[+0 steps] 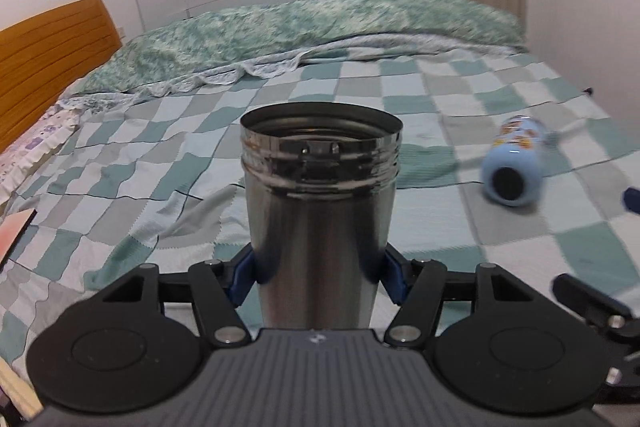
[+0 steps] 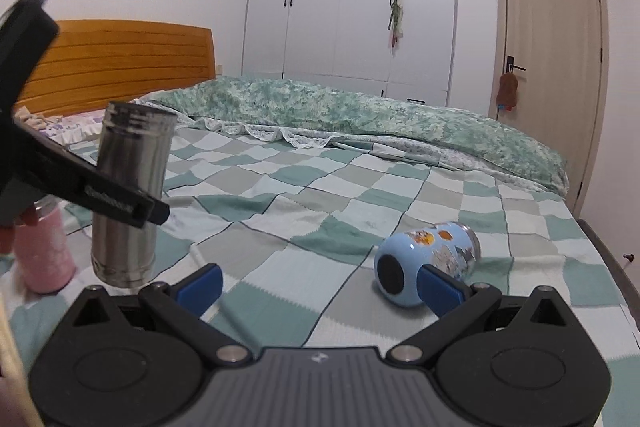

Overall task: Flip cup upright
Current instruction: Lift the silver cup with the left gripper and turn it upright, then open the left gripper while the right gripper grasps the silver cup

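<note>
My left gripper (image 1: pixel 320 271) is shut on a steel cup (image 1: pixel 320 211) that stands upright with its open mouth up; its blue pads press both sides. The same steel cup (image 2: pixel 128 195) shows at the left of the right wrist view, its base near the bed. A light blue cartoon-printed cup (image 2: pixel 424 263) lies on its side on the checkered bedspread, black base toward me; it also shows in the left wrist view (image 1: pixel 514 163). My right gripper (image 2: pixel 320 287) is open and empty, its right pad just in front of the blue cup.
A pink cup (image 2: pixel 42 251) stands upright at the far left beside the steel cup. A rumpled green quilt (image 2: pixel 360 115) lies across the far side of the bed. A wooden headboard (image 2: pixel 120 59) is at the left; wardrobe and door stand behind.
</note>
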Demonstrator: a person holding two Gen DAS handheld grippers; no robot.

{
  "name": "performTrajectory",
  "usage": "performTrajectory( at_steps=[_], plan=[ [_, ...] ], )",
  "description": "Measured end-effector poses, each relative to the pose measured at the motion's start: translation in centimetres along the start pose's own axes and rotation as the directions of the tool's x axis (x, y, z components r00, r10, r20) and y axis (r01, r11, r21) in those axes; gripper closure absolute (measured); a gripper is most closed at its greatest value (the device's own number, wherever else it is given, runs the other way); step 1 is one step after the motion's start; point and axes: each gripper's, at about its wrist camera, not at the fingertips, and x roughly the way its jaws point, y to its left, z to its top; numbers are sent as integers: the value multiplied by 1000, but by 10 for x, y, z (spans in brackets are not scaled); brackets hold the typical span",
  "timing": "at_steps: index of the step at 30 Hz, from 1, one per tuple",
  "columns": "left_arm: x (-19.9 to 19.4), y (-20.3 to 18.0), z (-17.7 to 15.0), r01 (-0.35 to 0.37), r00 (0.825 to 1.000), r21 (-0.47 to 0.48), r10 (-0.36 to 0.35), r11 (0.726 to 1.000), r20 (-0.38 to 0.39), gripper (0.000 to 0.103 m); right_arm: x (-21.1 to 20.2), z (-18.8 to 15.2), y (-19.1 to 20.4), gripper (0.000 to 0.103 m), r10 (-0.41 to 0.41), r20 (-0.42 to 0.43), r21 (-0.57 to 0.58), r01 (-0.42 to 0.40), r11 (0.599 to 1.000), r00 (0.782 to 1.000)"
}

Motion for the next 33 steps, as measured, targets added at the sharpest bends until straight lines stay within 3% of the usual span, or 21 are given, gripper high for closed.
performTrajectory(
  at_steps=[5,9,13,15,19,27,29,31,33],
  plan=[
    [-50,3,-19,103,994,6,-103,995,-27,41,-37,-14,7,0,9,-6,16,-9,1000,1000],
    [-73,-5,-42,176,980,43,-171,983,-97,40,-59,-28,11,0,10,-36,28,-9,1000,999],
    [-67,-12,-64,279,930,-24,-276,960,-243,40,-77,-45,12,0,5,-79,35,-3,999,997],
    [-54,-20,-70,284,917,-36,-282,958,-283,40,-83,-53,9,0,5,-94,47,-1,999,996],
    [-27,-26,-72,261,926,-69,-270,963,-263,40,-92,-65,0,0,-8,-118,65,16,998,993],
    [31,-23,-74,247,917,-130,-276,960,-289,40,-88,-79,-16,0,-39,-149,76,51,996,988],
    [33,-23,-75,243,922,-117,-267,963,-281,32,-84,-80,-17,0,-43,-160,75,55,996,986],
    [27,-20,-74,261,929,-91,-275,961,-245,2,-80,-80,-16,0,-41,-165,75,54,996,985],
    [13,-14,-71,288,939,-64,-295,955,-174,0,-76,-78,-14,0,-34,-164,78,48,996,986]
  ],
)
